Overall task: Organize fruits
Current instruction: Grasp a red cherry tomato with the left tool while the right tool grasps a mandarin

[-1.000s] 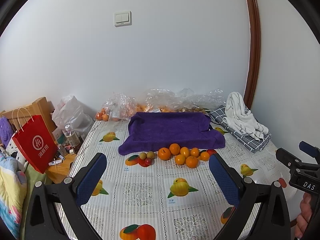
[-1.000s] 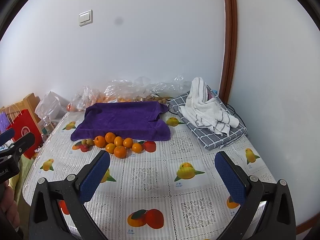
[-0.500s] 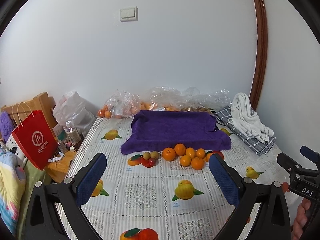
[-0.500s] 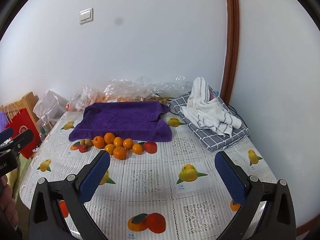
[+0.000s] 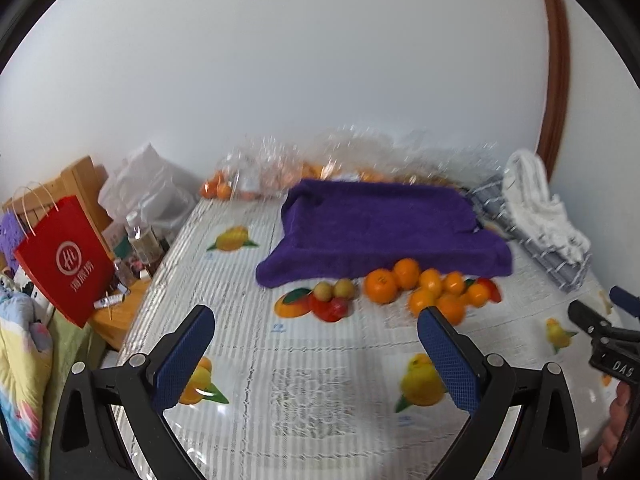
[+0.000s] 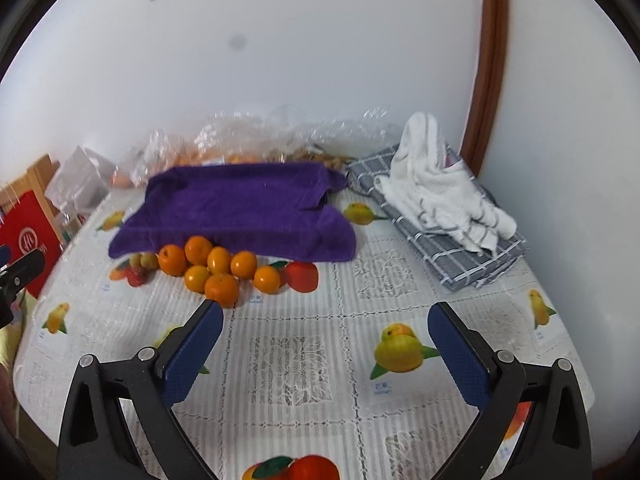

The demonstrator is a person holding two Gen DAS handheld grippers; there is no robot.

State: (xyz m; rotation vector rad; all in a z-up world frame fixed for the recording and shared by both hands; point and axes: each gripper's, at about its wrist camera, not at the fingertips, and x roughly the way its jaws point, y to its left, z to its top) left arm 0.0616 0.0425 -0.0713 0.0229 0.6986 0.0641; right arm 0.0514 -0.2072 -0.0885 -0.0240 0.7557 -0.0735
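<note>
I had both the left gripper (image 5: 314,334) and right gripper (image 6: 326,330) spread wide, empty. The oranges (image 6: 218,266) clustered at eleven o'clock against the purple towel (image 6: 240,208); I judged taking an outer one first safest.

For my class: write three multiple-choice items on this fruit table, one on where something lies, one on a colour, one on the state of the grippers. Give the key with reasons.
1. Where are the oranges?
A. on the towel
B. on the tablecloth, just in front of the towel
C. inside the red bag

2. What colour is the towel?
A. purple
B. green
C. yellow

3. How do both grippers stand?
A. shut on fruit
B. open and empty
C. shut on the towel

Key: B, they lie at its front edge; A, it is purple in both views; B, the left gripper and right gripper show wide, empty gaps.
</note>
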